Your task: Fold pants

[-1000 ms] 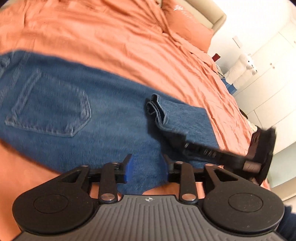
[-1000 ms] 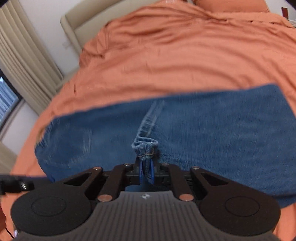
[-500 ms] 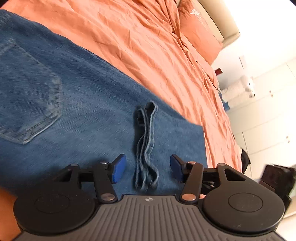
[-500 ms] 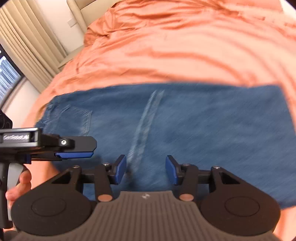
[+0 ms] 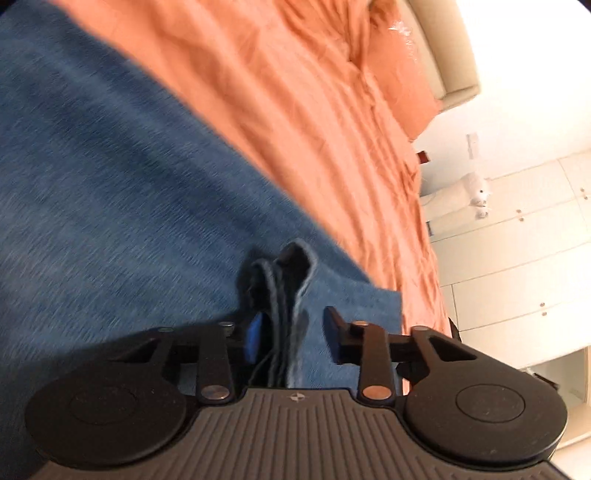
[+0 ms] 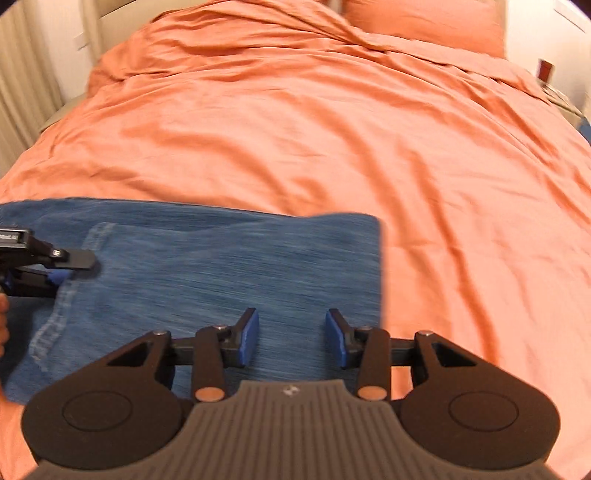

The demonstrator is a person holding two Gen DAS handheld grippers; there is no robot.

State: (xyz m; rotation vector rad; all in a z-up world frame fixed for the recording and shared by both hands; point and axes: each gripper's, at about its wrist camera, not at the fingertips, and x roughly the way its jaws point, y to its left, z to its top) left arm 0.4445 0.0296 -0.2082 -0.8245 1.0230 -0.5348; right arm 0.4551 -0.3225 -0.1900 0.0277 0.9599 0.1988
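Blue denim pants [image 6: 207,273] lie folded flat on an orange bed cover. In the left wrist view the pants [image 5: 110,206] fill the left side, and a bunched hem edge [image 5: 286,295] stands up between the fingers of my left gripper [image 5: 293,339], which is open around it. My right gripper [image 6: 291,338] is open and empty, low over the near right part of the pants. The left gripper also shows in the right wrist view [image 6: 70,267] at the pants' left edge, over a stitched seam.
The orange bed cover [image 6: 332,129] spreads far and right of the pants. Orange pillows [image 6: 424,22] lie at the head of the bed. White cupboards [image 5: 524,258] and a white soft toy [image 5: 478,192] stand beyond the bed's far side.
My right gripper let go of the hem, opened and moved right along the pants. My left gripper moved in on the raised hem, which now stands between its open fingers.
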